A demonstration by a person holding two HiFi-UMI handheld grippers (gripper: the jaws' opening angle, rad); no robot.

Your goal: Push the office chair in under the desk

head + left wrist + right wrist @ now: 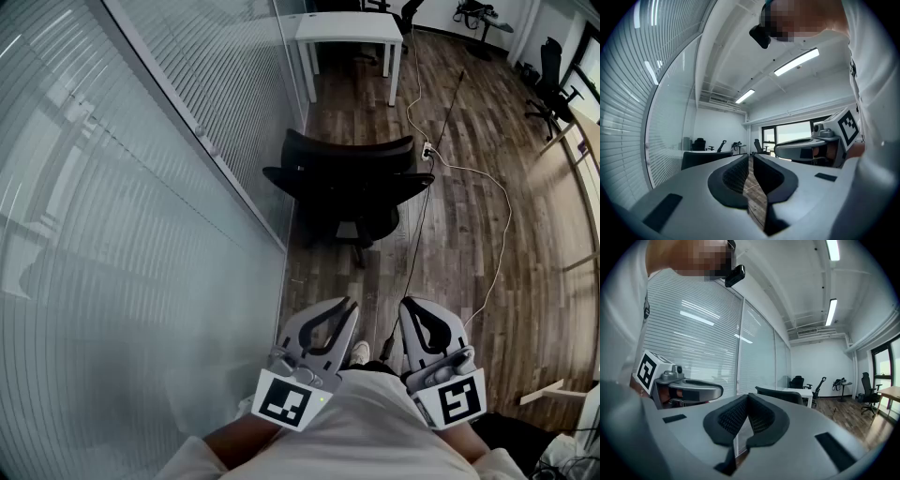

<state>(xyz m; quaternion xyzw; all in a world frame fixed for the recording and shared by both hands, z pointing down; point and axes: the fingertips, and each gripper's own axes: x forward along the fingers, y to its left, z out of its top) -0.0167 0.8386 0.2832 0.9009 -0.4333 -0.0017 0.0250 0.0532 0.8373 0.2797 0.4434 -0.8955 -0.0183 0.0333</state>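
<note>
The black office chair (352,183) stands on the wood floor beside the glass wall, its back towards me, well short of the white desk (349,28) at the far end. My left gripper (349,305) and right gripper (405,305) are held side by side close to my body, a good step behind the chair, both shut and empty. In the left gripper view the chair's back (701,159) shows left of the closed jaws. In the right gripper view the chair back (780,394) and the desk (799,391) lie ahead.
A glass wall with blinds (141,187) runs along the left. A white cable with a socket block (427,150) trails across the floor right of the chair. Another office chair (553,84) and a wooden table edge (586,131) are at the far right.
</note>
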